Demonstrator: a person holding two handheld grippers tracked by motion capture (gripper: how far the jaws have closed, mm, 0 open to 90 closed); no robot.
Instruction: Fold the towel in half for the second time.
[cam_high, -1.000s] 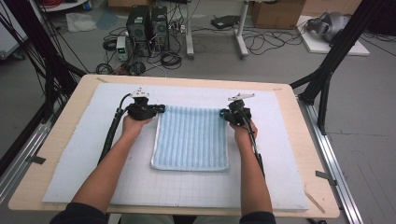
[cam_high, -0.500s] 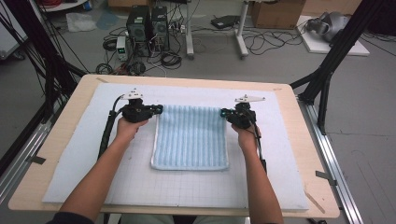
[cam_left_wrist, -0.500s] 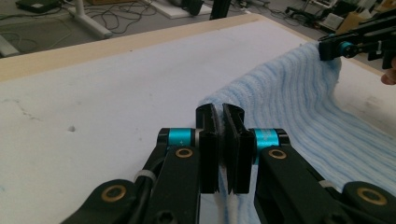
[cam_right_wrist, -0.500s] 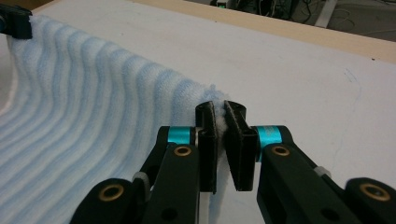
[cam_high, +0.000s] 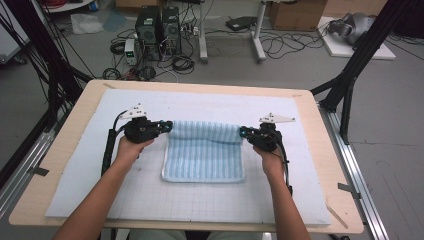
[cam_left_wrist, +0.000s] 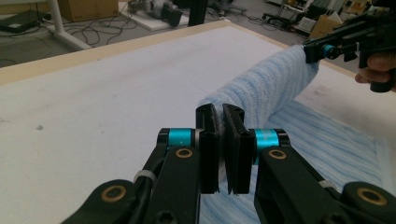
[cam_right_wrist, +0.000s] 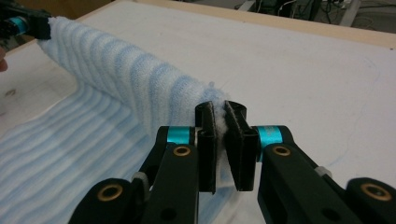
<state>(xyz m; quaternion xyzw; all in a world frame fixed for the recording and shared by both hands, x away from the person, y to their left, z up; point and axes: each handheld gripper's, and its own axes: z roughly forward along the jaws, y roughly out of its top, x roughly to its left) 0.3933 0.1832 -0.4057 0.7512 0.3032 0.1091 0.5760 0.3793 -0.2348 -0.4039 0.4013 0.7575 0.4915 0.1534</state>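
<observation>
White mat (cam_high: 200, 200), striped towel (cam_high: 205, 155) far edge pinched between left tool (cam_high: 167, 125), right tool (cam_high: 243, 132)

Pale blue towel (cam_high: 205, 152) with darker blue stripes, white gridded mat (cam_high: 200, 200), black claws with teal bands

No text, label, brand, number or sign can be read anywhere here: not on the towel (cam_high: 204, 150), the mat (cam_high: 100, 190) under it, or the boxes and gear on the floor beyond the table (cam_high: 65, 145).
</observation>
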